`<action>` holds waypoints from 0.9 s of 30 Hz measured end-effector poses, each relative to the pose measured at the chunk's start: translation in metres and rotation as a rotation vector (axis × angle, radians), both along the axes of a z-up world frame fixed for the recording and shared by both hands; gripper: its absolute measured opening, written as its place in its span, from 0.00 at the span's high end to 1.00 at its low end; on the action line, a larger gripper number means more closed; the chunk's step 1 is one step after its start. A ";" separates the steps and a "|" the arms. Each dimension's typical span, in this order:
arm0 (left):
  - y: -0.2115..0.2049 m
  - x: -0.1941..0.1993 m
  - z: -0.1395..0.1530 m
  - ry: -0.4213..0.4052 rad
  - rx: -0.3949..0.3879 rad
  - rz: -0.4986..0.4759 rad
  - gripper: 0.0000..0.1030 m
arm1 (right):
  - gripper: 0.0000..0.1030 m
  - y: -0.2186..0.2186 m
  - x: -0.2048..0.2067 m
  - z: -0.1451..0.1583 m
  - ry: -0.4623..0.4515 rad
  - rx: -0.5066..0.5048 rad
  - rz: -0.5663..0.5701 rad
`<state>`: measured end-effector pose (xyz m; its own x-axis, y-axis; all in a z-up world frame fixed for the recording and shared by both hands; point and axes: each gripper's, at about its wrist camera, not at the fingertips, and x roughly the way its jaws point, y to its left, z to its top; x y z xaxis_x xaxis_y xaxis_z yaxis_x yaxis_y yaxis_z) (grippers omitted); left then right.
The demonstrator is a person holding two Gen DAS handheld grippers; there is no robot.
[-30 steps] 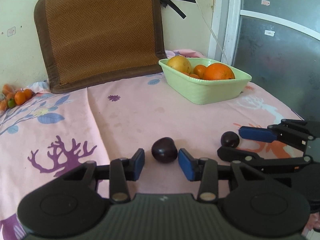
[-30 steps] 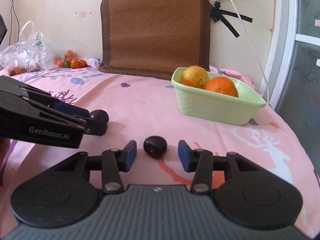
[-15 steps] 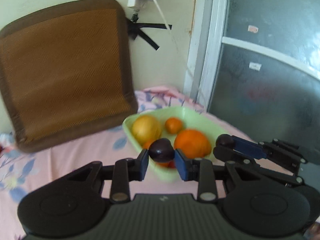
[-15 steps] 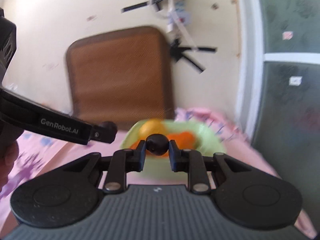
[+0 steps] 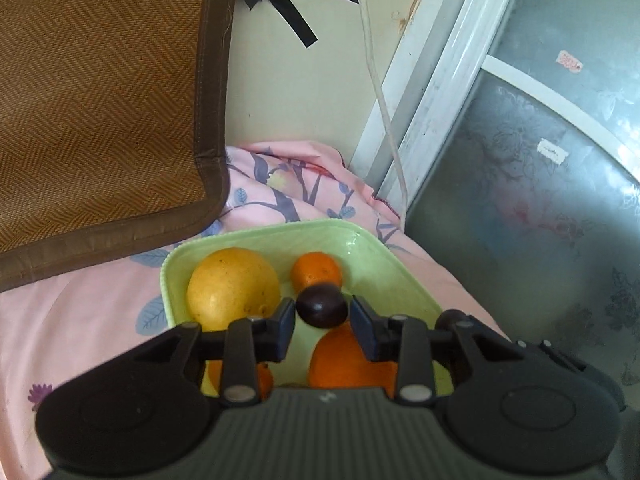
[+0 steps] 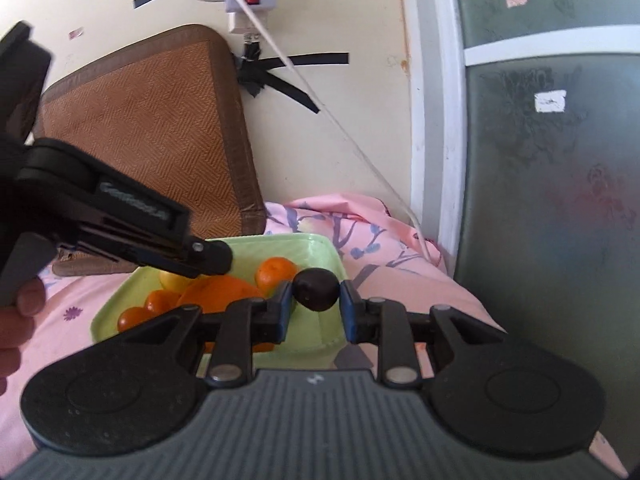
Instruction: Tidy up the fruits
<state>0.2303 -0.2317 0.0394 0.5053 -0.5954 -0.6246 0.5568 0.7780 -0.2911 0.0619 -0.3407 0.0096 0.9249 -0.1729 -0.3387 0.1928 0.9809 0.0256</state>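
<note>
So both grippers are up over the green bowl point(image 5: 384, 264) at the far right end of the bed, near the glass door point(image 5: 540, 184). The left gripper point(image 5: 322, 320) has its fingers pinched on a dark plum point(image 5: 321, 306), hanging above the middle of the bowl. The right gripper point(image 6: 314, 305) is clamped on a second dark plum point(image 6: 316, 289) over the bowl's right side.

The bowl already holds a big yellow fruit point(image 5: 233, 289), a large orange point(image 5: 340, 360) and a few small oranges point(image 5: 317, 272), so I'd say sorting is well along. What's left, as far as I can tell, is letting go of both plums. I can't see any other loose fruit from here.
</note>
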 end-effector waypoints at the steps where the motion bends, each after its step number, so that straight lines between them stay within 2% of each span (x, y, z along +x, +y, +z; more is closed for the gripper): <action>1: -0.001 0.000 -0.001 -0.003 0.003 0.006 0.63 | 0.69 0.002 0.000 -0.001 0.002 -0.007 0.014; 3: 0.002 0.001 -0.001 0.004 -0.003 0.018 0.60 | 0.66 0.007 -0.001 -0.001 0.006 -0.034 0.024; 5: 0.007 -0.001 0.003 0.005 -0.015 0.030 0.59 | 0.57 0.009 -0.003 -0.002 -0.007 -0.072 0.009; 10: 0.038 -0.029 0.022 -0.049 -0.047 0.082 0.59 | 0.57 0.003 -0.013 0.001 -0.066 -0.043 0.001; 12: 0.051 -0.048 0.027 -0.097 -0.006 0.125 0.51 | 0.57 0.003 -0.018 0.003 -0.104 -0.044 -0.012; 14: 0.065 -0.068 0.031 -0.148 0.063 0.178 0.49 | 0.57 0.004 -0.023 0.006 -0.121 -0.021 -0.029; 16: 0.080 -0.088 0.032 -0.185 0.116 0.221 0.48 | 0.57 0.004 -0.032 0.010 -0.130 0.044 -0.028; 19: 0.099 -0.112 0.030 -0.211 0.192 0.295 0.46 | 0.56 0.013 -0.053 0.010 -0.137 0.119 -0.024; 22: 0.117 -0.131 0.026 -0.204 0.225 0.328 0.44 | 0.50 0.029 -0.074 0.004 -0.117 0.194 -0.037; 23: 0.122 -0.137 0.024 -0.197 0.231 0.333 0.41 | 0.46 0.036 -0.079 0.002 -0.104 0.218 -0.037; 25: 0.133 -0.148 0.021 -0.196 0.236 0.354 0.37 | 0.45 0.052 -0.087 -0.001 -0.061 0.246 -0.022; 26: 0.137 -0.154 0.019 -0.198 0.237 0.369 0.30 | 0.45 0.062 -0.089 -0.001 -0.034 0.251 -0.003; 27: 0.142 -0.160 0.018 -0.200 0.233 0.383 0.17 | 0.45 0.071 -0.092 0.000 -0.013 0.249 0.014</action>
